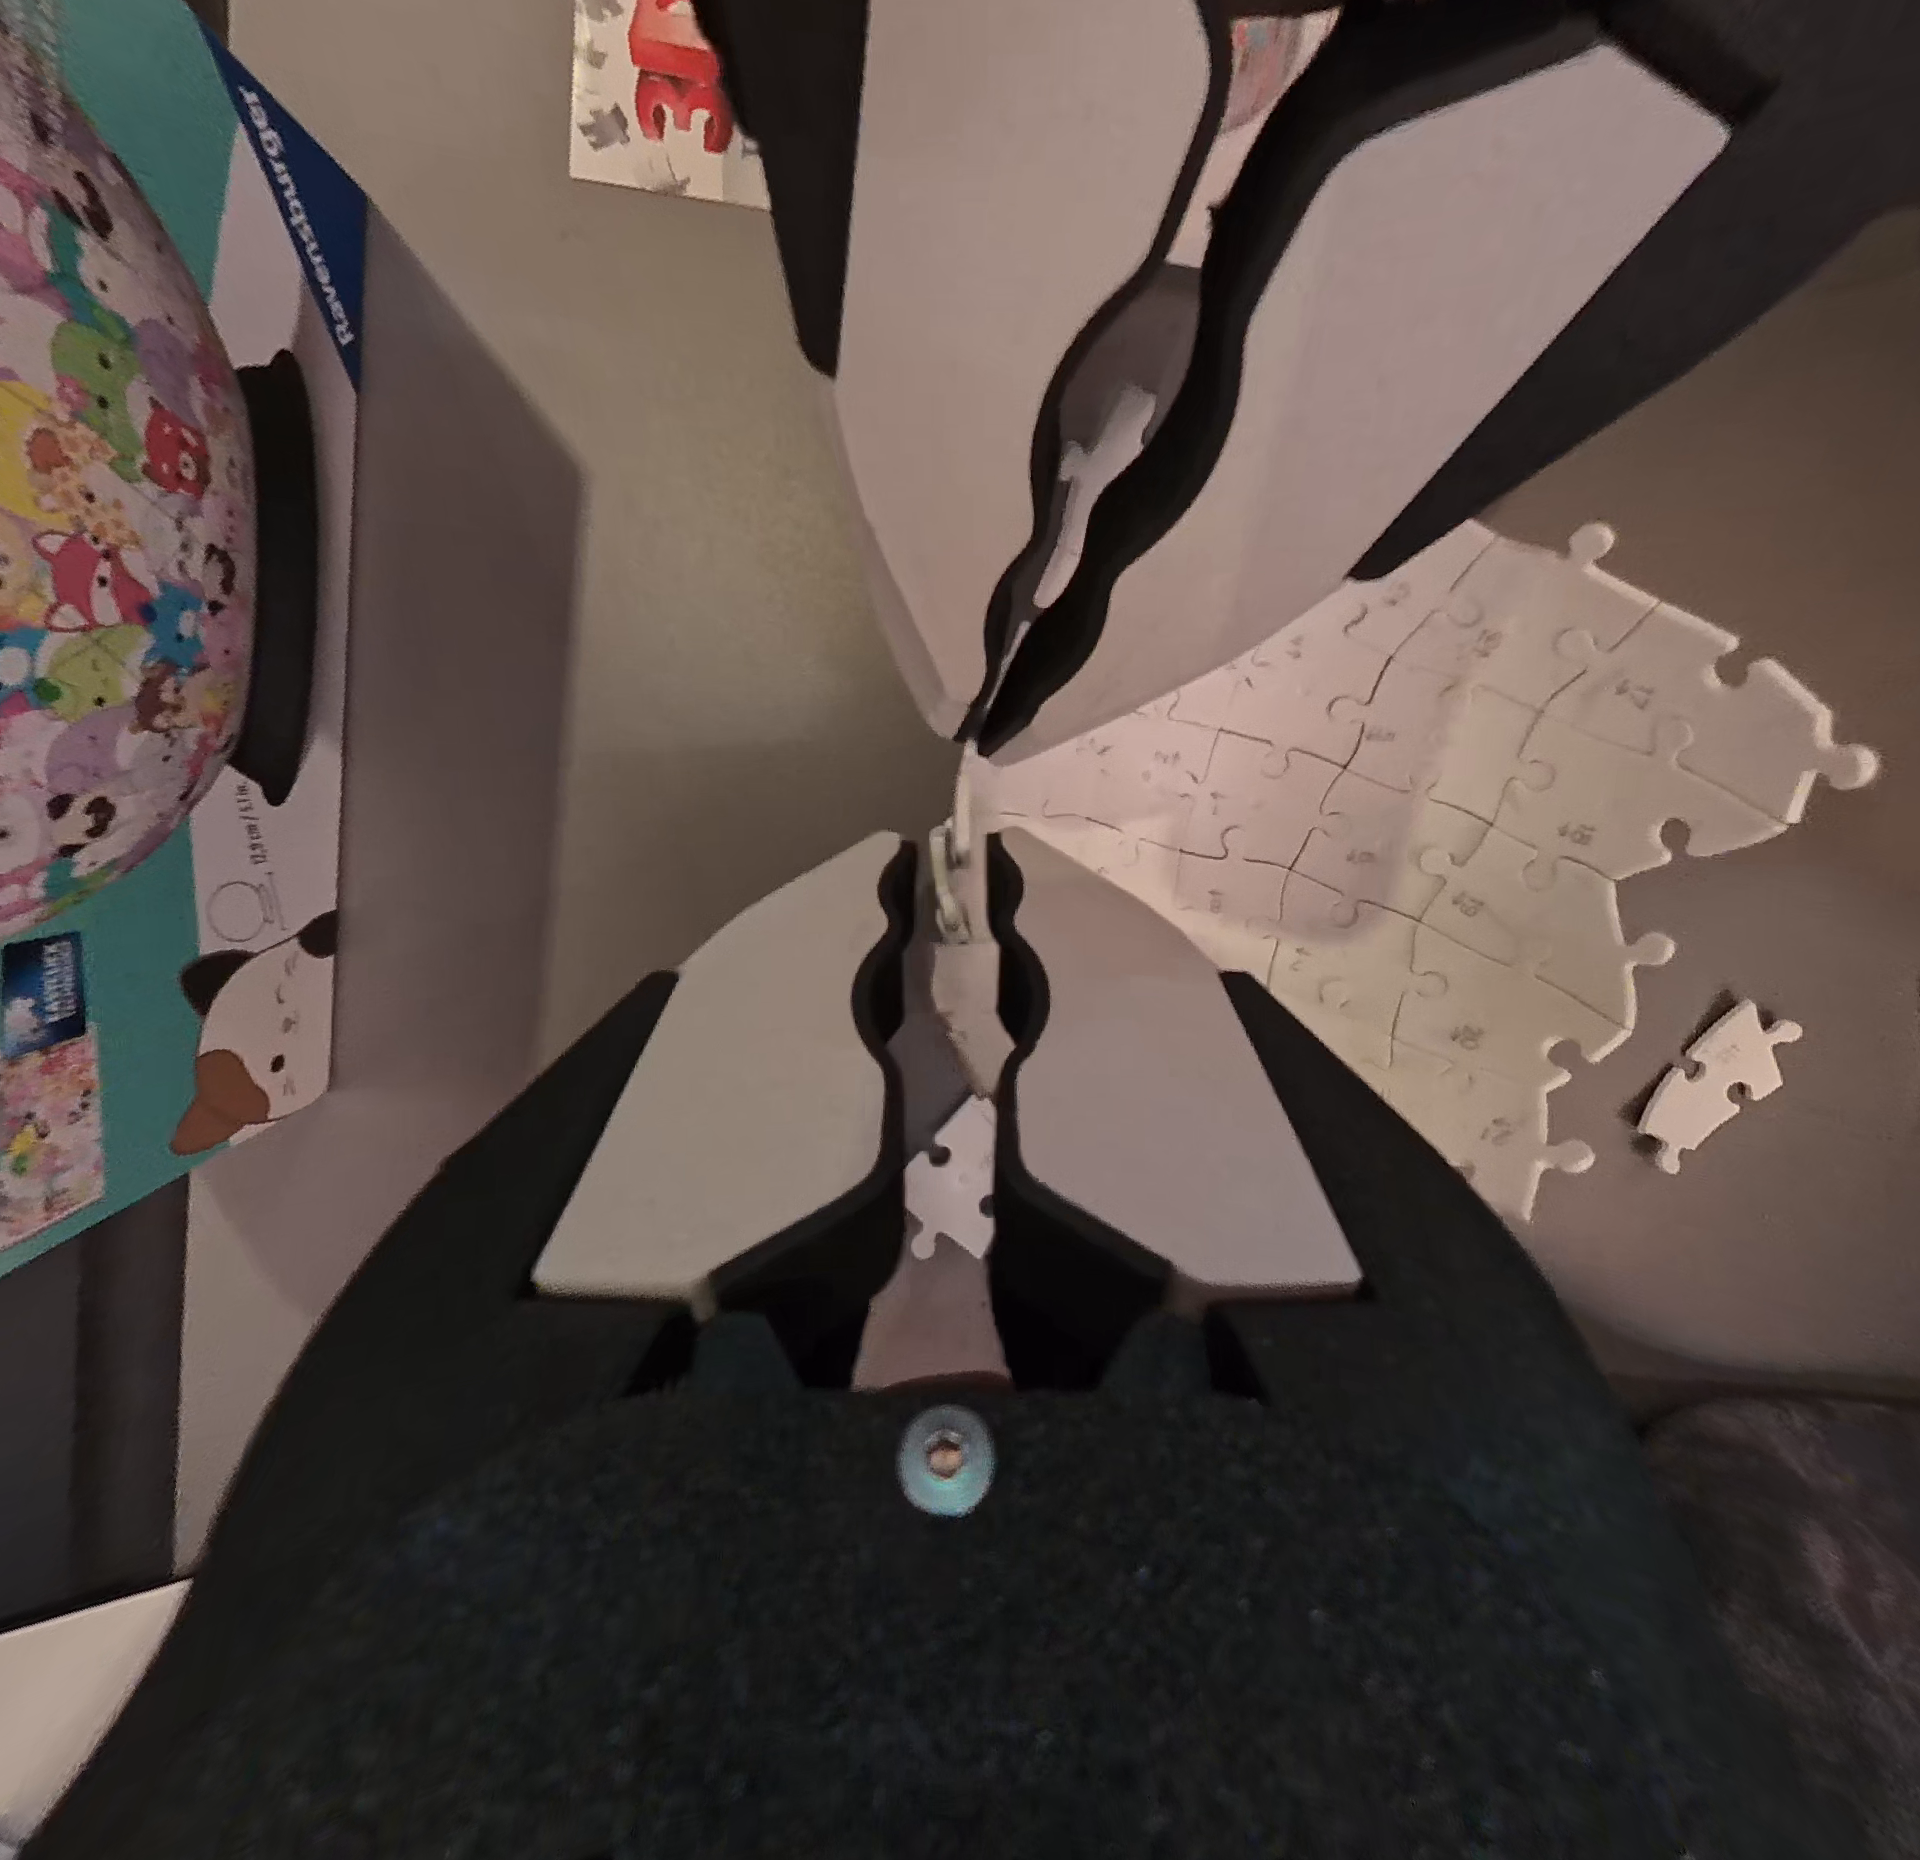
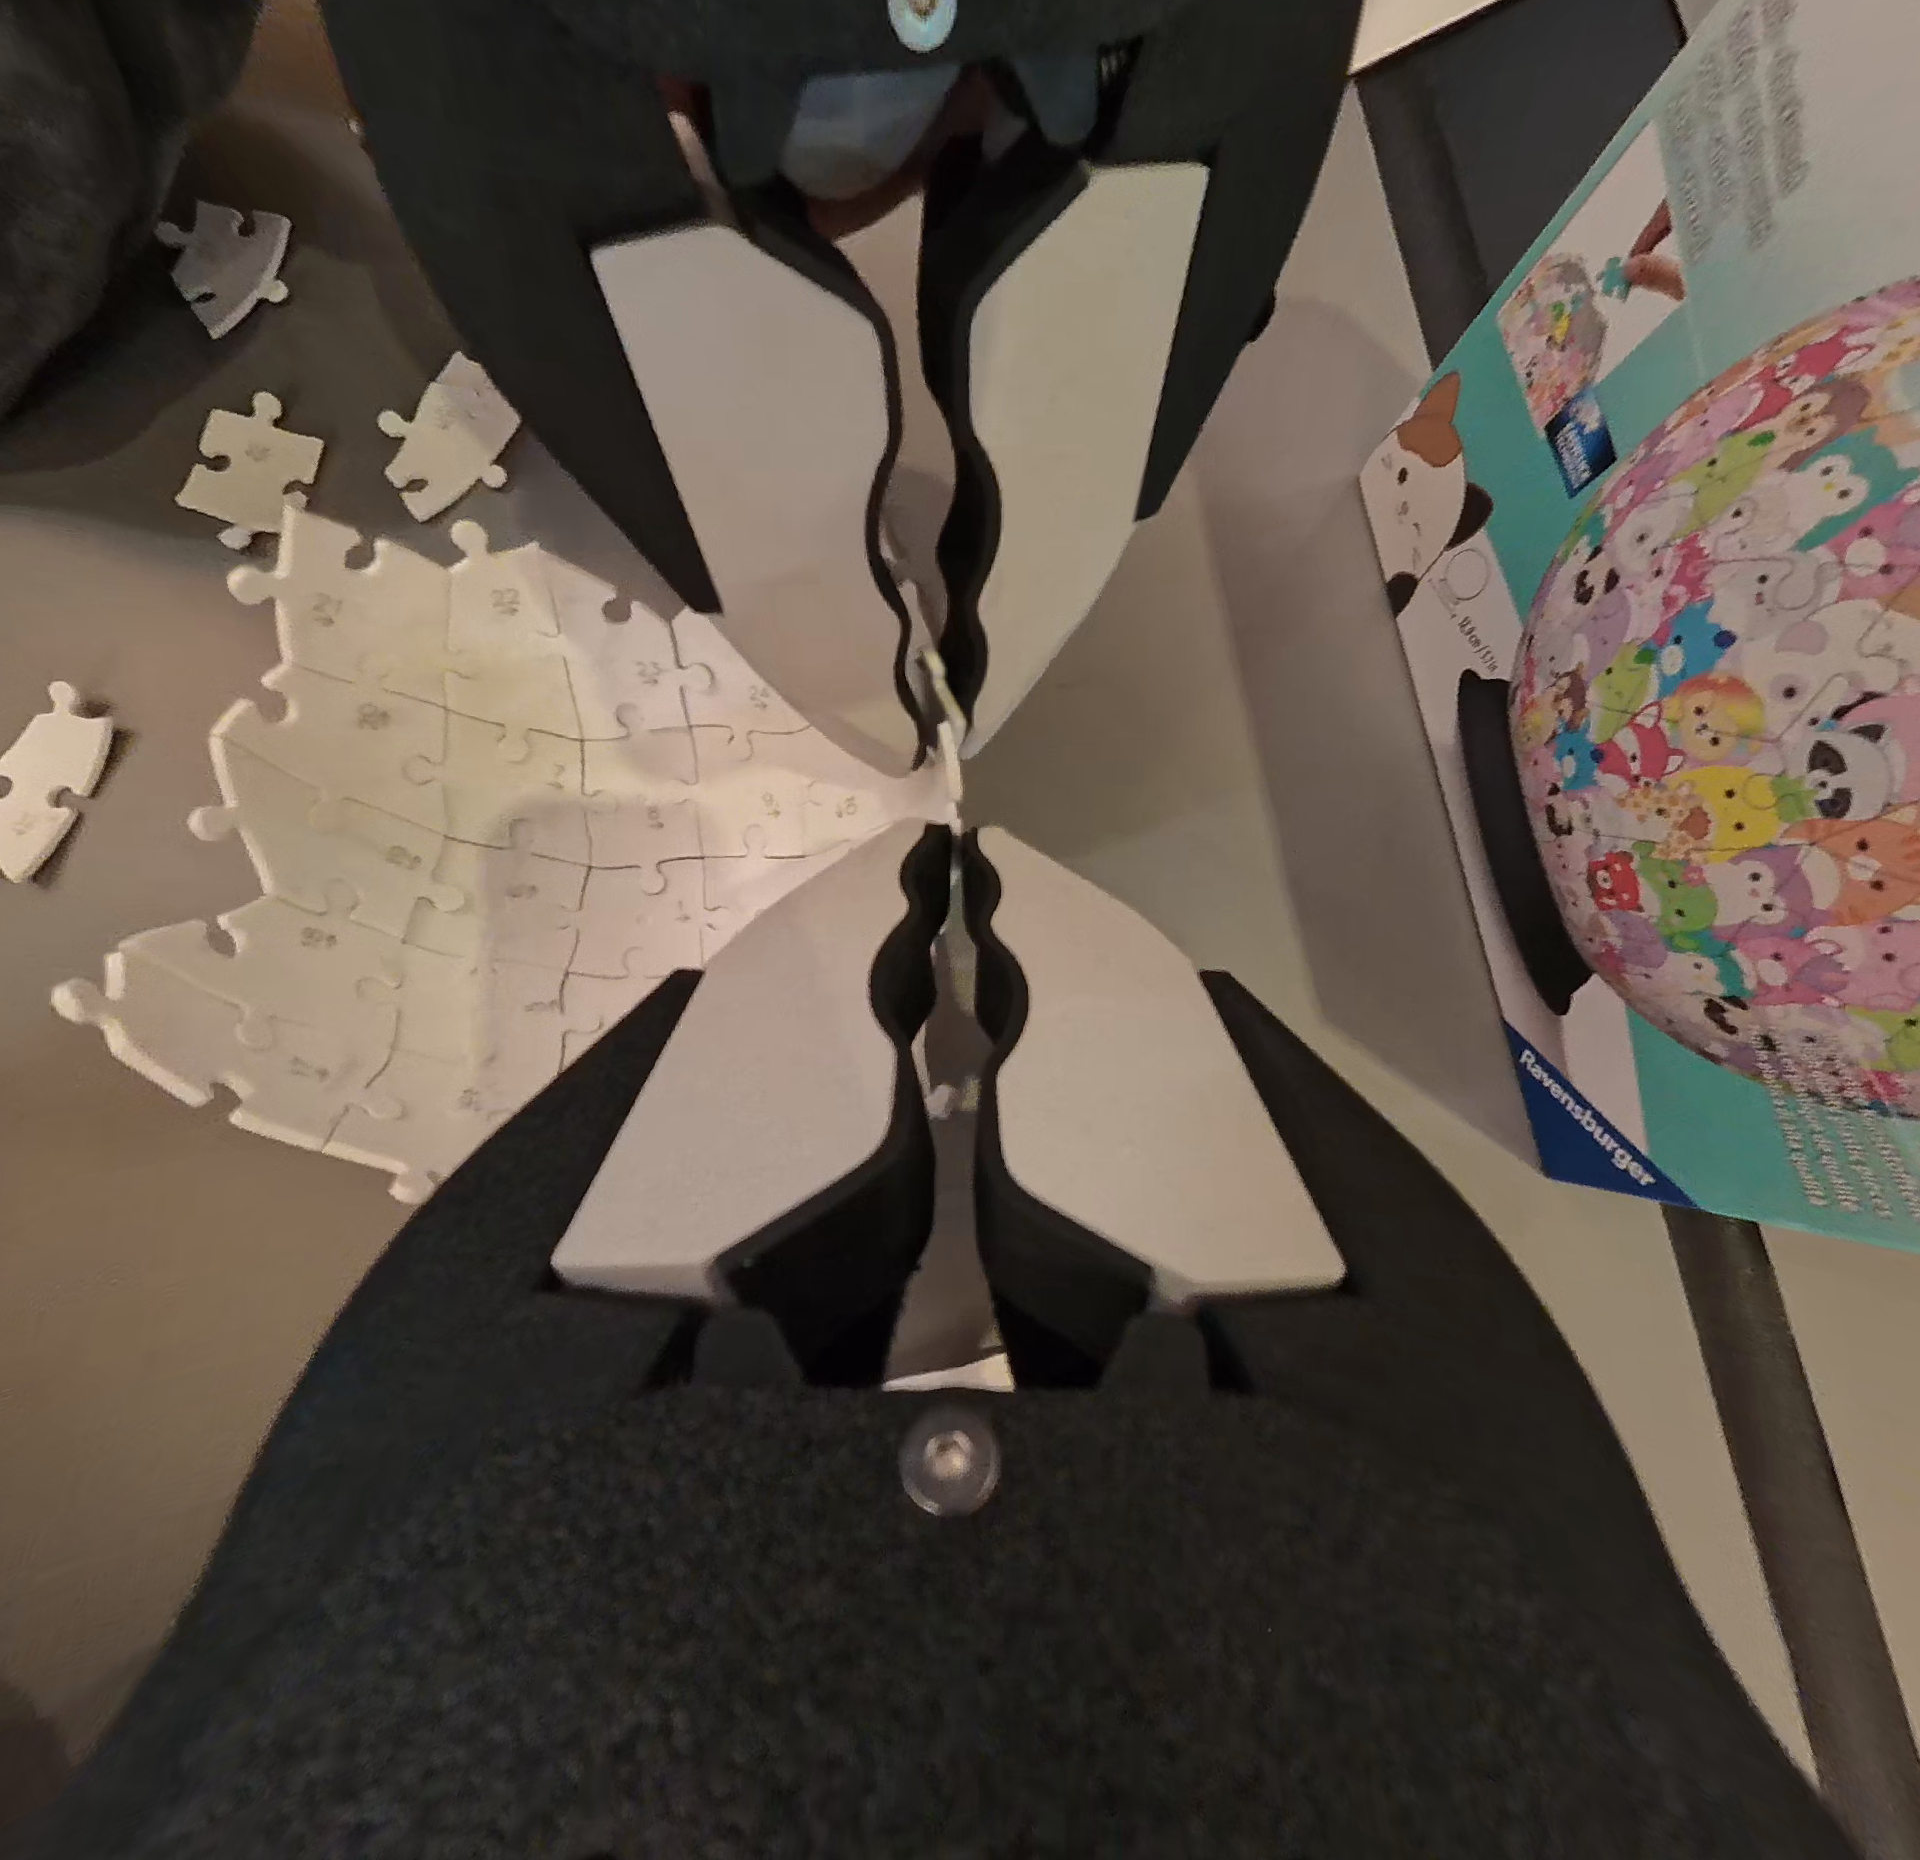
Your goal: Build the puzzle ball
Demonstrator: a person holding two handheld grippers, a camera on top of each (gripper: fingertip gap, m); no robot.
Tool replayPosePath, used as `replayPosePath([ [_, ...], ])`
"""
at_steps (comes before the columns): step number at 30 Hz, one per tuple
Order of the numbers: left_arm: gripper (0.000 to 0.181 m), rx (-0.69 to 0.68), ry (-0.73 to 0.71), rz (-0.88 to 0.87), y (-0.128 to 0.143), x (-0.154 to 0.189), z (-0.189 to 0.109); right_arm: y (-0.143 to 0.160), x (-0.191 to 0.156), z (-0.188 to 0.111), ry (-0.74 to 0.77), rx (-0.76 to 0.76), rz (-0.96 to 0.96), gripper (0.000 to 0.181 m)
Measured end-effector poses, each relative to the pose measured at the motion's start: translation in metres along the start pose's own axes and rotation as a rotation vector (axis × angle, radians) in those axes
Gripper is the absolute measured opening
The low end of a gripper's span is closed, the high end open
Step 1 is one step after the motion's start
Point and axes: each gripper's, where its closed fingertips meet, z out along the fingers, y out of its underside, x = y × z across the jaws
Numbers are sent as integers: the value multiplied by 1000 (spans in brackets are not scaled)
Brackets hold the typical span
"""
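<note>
A white, curved assembled puzzle section (image 1: 1455, 823) lies printed side down on the grey table and also shows in the right wrist view (image 2: 468, 823). My left gripper (image 1: 954, 854) is shut on a white puzzle piece (image 1: 948, 901), held edge-on at the section's near corner. My right gripper (image 2: 951, 844) is shut on that corner of the section (image 2: 914, 797). The two grippers meet tip to tip; the right gripper (image 1: 977, 735) comes in from above in the left wrist view. The joint itself is hidden between the fingertips.
Loose white pieces lie by the section (image 1: 1714, 1083), (image 2: 249, 460), (image 2: 447, 449), (image 2: 42, 782). The puzzle box (image 2: 1662, 771) with a colourful ball picture stands beside the grippers, also in the left wrist view (image 1: 281, 667). A printed leaflet (image 1: 644, 65) lies beyond. Grey cloth (image 2: 83, 148) sits at the edge. Only a small space, under 4 cm, lies between the two pairs of fingers.
</note>
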Motion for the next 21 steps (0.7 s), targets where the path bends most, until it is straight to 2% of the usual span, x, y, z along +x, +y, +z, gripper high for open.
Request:
replayPosePath([
  [8,22,45,-5,-24,2,-3,-18,0,1,0,-4,5,9,2],
  [13,25,-32,7,-52,15,-5,-7,0,1,0,-7,9,13,2],
  [21,11,-54,64,-71,14,4,1,0,4,1,1,0,6,2],
])
